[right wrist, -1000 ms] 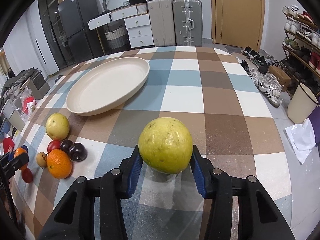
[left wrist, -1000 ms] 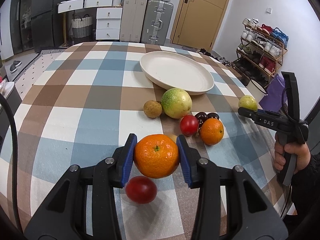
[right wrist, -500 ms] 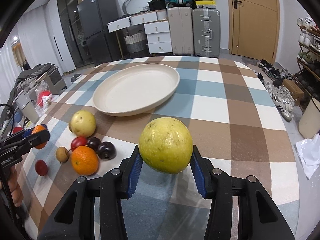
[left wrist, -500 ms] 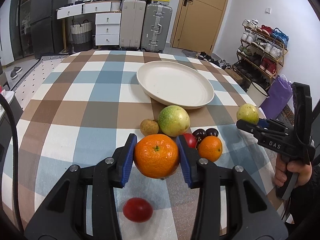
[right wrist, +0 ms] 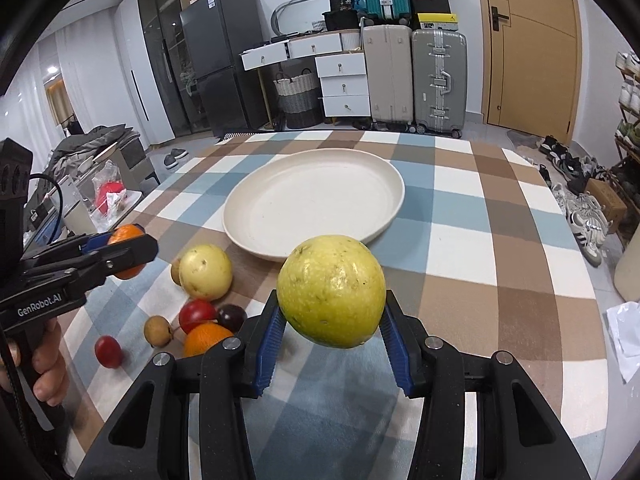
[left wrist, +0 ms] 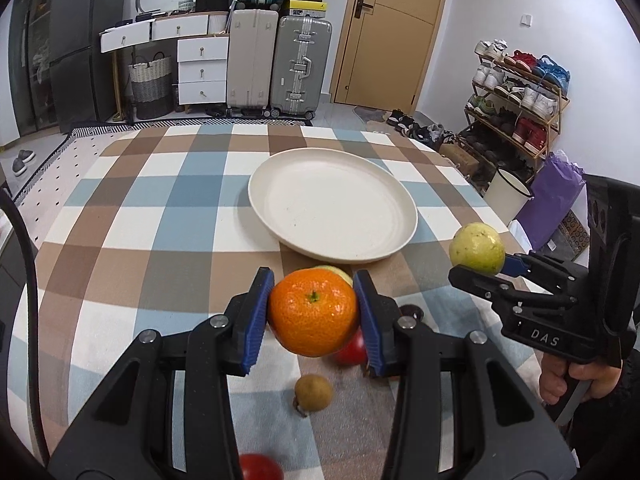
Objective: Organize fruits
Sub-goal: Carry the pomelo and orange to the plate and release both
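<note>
A round cream-white plastic plate [left wrist: 332,208] lies bare on the checked blue, brown and white tablecloth [left wrist: 120,216]. Loose fruit sits in a cluster at about seven o'clock from the plate in the right wrist view: a pale yellow-green round fruit [right wrist: 205,271], a second orange [right wrist: 204,338] partly hidden by the right gripper's finger, a red plum [right wrist: 197,314] touching a dark purple plum [right wrist: 231,317], a small brown longan [right wrist: 158,331], and a second red plum [right wrist: 107,351] apart at the cluster's eight o'clock.

The left gripper [left wrist: 314,312] has its blue pads pressed on both sides of a bright orange mandarin [left wrist: 313,312], held clear above the cluster. The right gripper [right wrist: 331,320] is clamped on a speckled yellow-green guava-like fruit [right wrist: 332,290], lifted off the cloth at the plate's near rim, about five o'clock from its centre.

Nothing stands between either held fruit and the plate. The cloth at the plate's nine and three o'clock is bare. The table's right edge drops towards a shoe rack [left wrist: 516,96] and a white bucket [left wrist: 508,196].
</note>
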A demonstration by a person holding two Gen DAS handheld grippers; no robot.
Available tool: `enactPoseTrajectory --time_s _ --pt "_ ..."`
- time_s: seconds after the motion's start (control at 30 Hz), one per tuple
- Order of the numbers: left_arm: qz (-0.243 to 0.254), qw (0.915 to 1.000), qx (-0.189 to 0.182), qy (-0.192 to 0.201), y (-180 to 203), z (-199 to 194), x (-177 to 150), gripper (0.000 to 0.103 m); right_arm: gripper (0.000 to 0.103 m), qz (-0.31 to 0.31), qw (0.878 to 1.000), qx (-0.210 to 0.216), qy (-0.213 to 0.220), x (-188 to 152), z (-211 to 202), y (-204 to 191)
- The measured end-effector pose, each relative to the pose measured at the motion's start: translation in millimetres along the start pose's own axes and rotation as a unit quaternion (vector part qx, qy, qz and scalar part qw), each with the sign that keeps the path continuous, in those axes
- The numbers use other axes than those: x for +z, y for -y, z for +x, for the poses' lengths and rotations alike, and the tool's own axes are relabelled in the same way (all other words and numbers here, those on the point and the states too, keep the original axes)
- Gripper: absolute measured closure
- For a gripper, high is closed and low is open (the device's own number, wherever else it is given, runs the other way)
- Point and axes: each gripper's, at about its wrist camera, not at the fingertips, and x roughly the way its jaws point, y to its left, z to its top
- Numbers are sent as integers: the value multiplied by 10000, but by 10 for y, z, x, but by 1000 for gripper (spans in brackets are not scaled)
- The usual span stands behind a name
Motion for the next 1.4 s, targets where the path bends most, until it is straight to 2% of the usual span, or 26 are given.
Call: enactPoseTrajectory --time_s 0.37,0.8,1.17,1.4 --pt "51 9999 -51 87 -11 284 363 65 56 -93 9998 154 94 311 94 -110" --pt "129 9999 -3 -35 0 738 689 65 56 61 9995 316 -69 585 434 -77" --pt "64 9993 147 -331 -35 1171 761 65 56 72 9991 171 -374 599 774 -28" --pt "-18 9994 107 -325 -84 1183 743 62 52 25 9992 64 -385 598 809 -41"
